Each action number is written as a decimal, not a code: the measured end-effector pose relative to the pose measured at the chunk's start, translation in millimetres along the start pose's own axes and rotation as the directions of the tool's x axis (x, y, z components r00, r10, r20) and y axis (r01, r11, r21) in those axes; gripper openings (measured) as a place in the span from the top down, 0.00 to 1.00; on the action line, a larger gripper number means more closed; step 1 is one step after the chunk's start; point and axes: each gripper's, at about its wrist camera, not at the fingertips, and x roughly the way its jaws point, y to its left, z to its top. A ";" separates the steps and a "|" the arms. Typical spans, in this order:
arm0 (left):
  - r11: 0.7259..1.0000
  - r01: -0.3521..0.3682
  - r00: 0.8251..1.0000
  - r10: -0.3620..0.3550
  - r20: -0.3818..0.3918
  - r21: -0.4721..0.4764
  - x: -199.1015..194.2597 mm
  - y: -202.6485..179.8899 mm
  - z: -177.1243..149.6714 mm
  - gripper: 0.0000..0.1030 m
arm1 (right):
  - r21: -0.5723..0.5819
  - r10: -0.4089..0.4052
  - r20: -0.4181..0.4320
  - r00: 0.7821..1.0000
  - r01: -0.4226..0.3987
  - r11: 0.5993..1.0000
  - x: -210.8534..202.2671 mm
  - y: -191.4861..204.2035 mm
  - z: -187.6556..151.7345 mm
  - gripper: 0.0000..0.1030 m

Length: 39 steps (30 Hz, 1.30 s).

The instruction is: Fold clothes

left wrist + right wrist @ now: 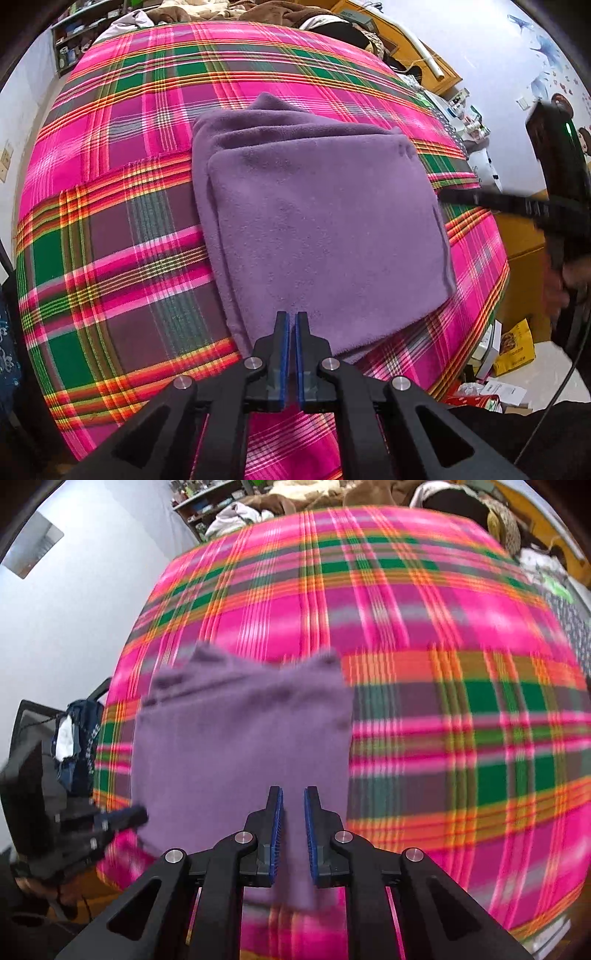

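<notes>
While the purple fleece garment (317, 229) lies folded into a neat rectangle near the plaid bed's (122, 236) front edge, I hold my left gripper (291, 321) shut and empty, my right gripper (293, 797) narrowly parted, gripping nothing; this fold looks finished.

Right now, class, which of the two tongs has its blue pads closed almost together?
The left tongs: their pads nearly meet above the folded purple garment. The right tongs show a clear gap.
</notes>
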 end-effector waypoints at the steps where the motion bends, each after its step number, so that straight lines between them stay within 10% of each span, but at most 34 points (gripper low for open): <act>1: 1.000 0.001 1.000 -0.001 0.003 -0.009 0.6 0.5 0.6 0.98 | -0.004 -0.004 0.011 1.000 0.004 1.000 0.0 -0.7 7.3 0.87; 29: 0.996 -0.065 0.996 0.068 0.051 -0.058 -0.7 20.2 84.3 0.97 | -0.066 0.050 -0.019 0.999 -0.052 0.997 40.0 23.8 62.7 0.88; 39: 0.998 -0.032 0.998 0.035 0.046 -0.060 -29.5 4.0 22.6 0.97 | -0.065 0.059 -0.045 0.997 -0.062 0.996 15.4 33.6 -0.9 0.86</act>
